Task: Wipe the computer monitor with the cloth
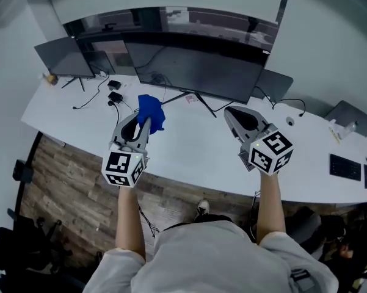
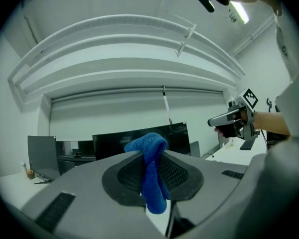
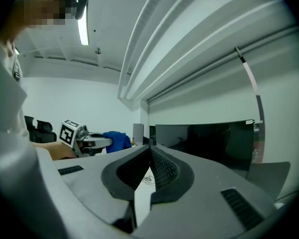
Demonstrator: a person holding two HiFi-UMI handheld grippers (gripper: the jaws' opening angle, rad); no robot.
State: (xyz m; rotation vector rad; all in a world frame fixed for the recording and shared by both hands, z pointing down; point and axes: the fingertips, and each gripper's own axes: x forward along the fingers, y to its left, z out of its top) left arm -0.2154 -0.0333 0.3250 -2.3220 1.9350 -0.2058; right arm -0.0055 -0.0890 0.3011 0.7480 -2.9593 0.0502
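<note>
Blue cloth pinched by left gripper jaws; right gripper jaws together, empty.

Bare white desk open across centre frame in front of the large monitor, its splayed stand legs barring the upper centre, cables and black adapters cluttering upper left beside a smaller monitor, keyboard at far right.

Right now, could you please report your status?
Left gripper shut on blue fuzzy cloth. Right gripper shut, empty. Wide black computer monitor ahead, cloth not touching. Path looks clear.
</note>
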